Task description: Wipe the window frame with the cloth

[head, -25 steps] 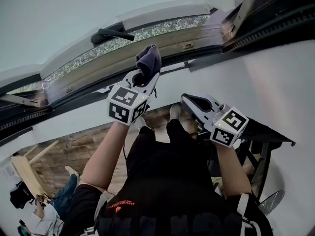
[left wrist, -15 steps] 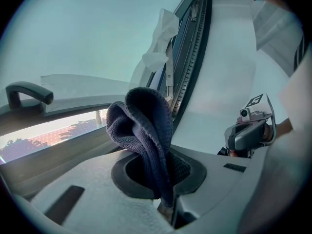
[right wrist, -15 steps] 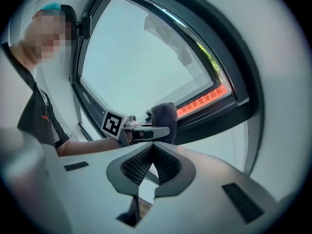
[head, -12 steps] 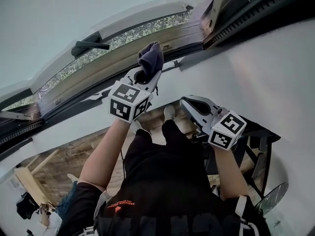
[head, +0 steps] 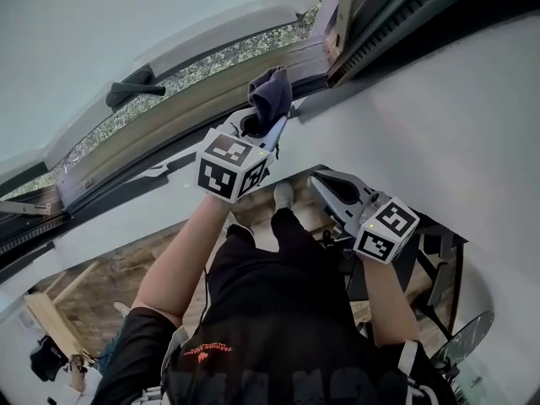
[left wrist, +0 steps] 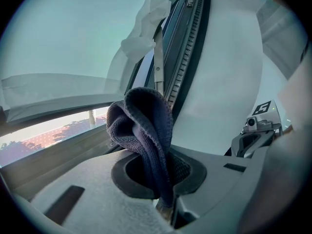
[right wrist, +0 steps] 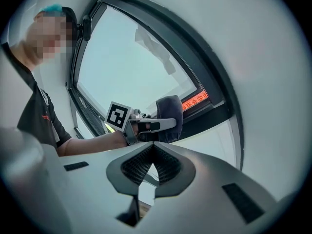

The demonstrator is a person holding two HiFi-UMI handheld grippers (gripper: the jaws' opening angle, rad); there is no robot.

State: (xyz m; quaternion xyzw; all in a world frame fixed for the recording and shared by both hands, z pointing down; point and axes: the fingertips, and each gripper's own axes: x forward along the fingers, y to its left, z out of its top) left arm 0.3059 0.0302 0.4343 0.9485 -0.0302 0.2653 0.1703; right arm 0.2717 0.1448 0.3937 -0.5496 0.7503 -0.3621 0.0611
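Jaws of left gripper clamp the cloth; right gripper jaws closed together, empty.

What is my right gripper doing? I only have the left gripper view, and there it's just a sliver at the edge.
Observer: The right gripper is empty. Its jaws are together with nothing between them.
Operator: Is it near the frame?
Observer: No. In the head view it hangs below and to the right of the left gripper, in front of the white wall and off the window frame.
Operator: Where along the frame is my cloth?
Observer: The cloth is up at the lower rail, near the corner at the right of the head view. The black handle lies well to its left.
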